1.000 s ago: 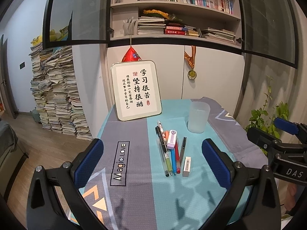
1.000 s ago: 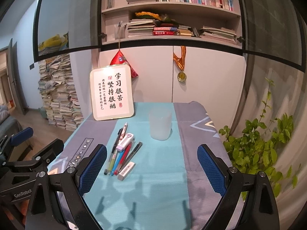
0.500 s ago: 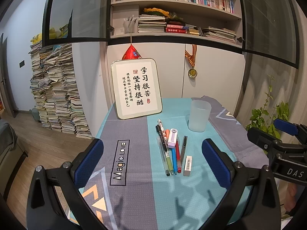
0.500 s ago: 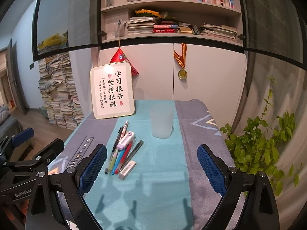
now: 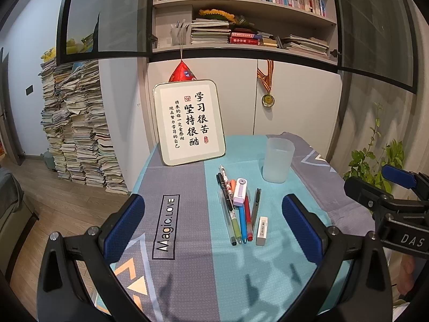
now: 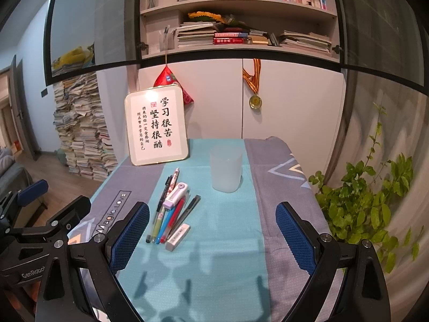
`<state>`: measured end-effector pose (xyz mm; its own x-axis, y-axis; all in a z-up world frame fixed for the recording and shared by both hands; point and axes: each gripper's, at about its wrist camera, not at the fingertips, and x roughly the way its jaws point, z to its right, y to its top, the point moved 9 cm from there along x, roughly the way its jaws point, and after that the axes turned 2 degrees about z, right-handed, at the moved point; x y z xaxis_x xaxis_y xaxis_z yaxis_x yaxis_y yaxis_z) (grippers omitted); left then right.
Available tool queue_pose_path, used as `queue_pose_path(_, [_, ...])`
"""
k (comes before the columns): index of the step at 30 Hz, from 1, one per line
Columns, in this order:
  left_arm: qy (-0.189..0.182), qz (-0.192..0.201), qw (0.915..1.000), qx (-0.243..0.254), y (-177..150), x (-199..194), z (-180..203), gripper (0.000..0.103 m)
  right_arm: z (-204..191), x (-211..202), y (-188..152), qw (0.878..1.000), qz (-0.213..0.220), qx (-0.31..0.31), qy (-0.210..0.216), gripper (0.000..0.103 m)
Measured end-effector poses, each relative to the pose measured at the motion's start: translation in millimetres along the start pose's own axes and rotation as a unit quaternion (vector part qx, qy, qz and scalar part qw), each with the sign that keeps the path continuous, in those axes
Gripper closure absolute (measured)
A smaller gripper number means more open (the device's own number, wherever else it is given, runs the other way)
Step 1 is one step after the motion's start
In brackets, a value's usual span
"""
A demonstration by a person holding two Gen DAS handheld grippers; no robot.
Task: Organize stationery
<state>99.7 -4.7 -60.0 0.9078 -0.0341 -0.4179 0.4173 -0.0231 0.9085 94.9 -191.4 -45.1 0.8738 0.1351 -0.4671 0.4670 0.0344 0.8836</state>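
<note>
Several pens [image 5: 238,214] lie side by side on the teal and grey tablecloth [image 5: 187,268], with a white and lilac correction tape [image 5: 239,191] on top and a white eraser [image 5: 262,227] at their right. A frosted empty cup [image 5: 278,160] stands behind them. The pens [image 6: 167,214], correction tape [image 6: 176,195], eraser [image 6: 178,236] and cup [image 6: 226,168] also show in the right wrist view. My left gripper [image 5: 214,230] is open and empty, held above the near table. My right gripper [image 6: 211,237] is open and empty, to the right of it.
A framed calligraphy board [image 5: 189,124] leans at the table's back. Behind it are white cabinets and bookshelves [image 5: 241,26]. A tall stack of papers [image 5: 77,128] stands on the floor at left. A green plant [image 6: 362,206] stands off the table's right edge.
Both grippers have risen and pulled back slightly; the table things sit a little lower in view. Nothing on the table has moved.
</note>
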Motion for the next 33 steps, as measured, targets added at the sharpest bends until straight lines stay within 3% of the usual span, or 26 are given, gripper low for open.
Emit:
queue_pose_path(26, [-0.002, -0.007, 0.9998, 0.016, -5.6, 12.4, 4.4, 0.001, -1.0, 6.8, -3.4, 1.000, -0.010, 0.004, 0.005, 0.008])
queue_pose_path(28, [-0.001, -0.012, 0.9998, 0.017, -8.8, 16.7, 2.1, 0.001, -1.0, 10.0, -2.8, 1.000, -0.012, 0.006, 0.007, 0.018])
queue_pose_path(30, [0.001, -0.021, 0.9997, 0.013, -13.1, 23.0, -2.2, 0.001, -3.4, 14.4, -6.2, 1.000, -0.021, 0.009, 0.015, 0.037])
queue_pose_path(33, [0.000, -0.041, 0.9991, 0.002, -21.2, 37.0, -8.7, 0.003, -6.0, 29.5, -12.8, 0.998, -0.048, 0.016, 0.034, 0.056])
